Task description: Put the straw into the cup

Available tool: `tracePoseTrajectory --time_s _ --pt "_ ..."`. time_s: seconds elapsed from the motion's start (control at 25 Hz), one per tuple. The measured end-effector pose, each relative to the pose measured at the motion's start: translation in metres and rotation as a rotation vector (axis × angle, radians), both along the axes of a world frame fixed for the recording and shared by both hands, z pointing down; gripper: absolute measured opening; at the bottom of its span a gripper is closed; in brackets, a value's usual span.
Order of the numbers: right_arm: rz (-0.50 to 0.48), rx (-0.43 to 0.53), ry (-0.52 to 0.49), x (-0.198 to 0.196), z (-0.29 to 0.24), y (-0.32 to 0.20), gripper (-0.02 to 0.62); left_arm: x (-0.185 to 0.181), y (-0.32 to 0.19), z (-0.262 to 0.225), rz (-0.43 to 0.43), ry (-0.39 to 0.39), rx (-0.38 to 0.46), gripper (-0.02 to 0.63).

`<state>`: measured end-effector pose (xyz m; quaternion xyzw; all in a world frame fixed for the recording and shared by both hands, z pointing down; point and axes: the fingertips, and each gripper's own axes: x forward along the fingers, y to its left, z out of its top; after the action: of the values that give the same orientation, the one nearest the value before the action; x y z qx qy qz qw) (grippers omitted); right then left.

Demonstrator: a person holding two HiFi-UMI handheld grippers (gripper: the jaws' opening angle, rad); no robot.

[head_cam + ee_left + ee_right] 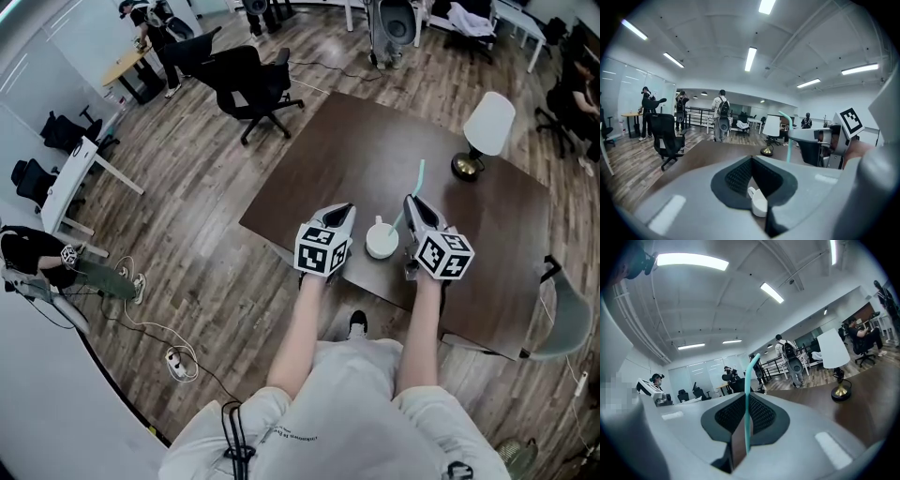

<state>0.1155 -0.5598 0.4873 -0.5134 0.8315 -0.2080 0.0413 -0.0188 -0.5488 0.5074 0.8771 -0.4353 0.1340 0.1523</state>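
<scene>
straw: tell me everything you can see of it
The straw is thin, pale teal and plastic-looking, with its top end bent over. It stands near upright, clamped on its shaft between the shut jaws of the right gripper. In the head view it rises tilted beside the white cup. Whether its lower end is inside the cup cannot be told.
</scene>
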Motion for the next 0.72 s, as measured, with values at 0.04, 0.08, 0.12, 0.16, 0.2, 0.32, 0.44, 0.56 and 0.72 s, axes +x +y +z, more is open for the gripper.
tracePoseTrajectory --time_s 0.04,0.08,0.12,0.16,0.2,0.32,0.44,0.56,0.72 --pt "-0.009 -0.002 0.003 -0.001 0.001 -0.005 0.048 0.0 -0.005 0.001 -0.006 0.002 0.0 0.0" --pt "-0.018 -0.002 0.006 -0.001 0.003 -0.009 0.048 0.002 -0.009 0.002 -0.01 0.004 0.0 0.0" --pt "-0.026 -0.003 0.009 -0.001 0.004 -0.014 0.048 0.003 -0.013 0.003 -0.014 0.006 0.002 0.0" --pt "-0.034 -0.003 0.011 0.0 0.006 -0.018 0.048 0.006 -0.016 0.005 -0.017 0.006 0.003 0.0" --pt "-0.041 -0.004 0.013 0.0 0.007 -0.022 0.048 0.008 -0.019 0.006 -0.018 0.007 0.003 0.0" --pt "-0.055 -0.011 0.011 0.003 0.012 -0.03 0.048 0.016 -0.023 0.011 -0.015 0.002 -0.002 0.0" --pt "-0.059 -0.031 0.0 0.006 0.018 -0.033 0.048 0.024 -0.018 0.015 0.002 0.0 -0.014 0.0" --pt "-0.064 -0.056 -0.024 0.006 0.03 -0.035 0.048 0.03 -0.011 0.024 0.018 -0.016 -0.026 0.0" --pt "-0.096 -0.096 -0.03 -0.006 0.054 -0.037 0.048 0.027 -0.012 0.046 0.009 -0.031 -0.072 0.0"
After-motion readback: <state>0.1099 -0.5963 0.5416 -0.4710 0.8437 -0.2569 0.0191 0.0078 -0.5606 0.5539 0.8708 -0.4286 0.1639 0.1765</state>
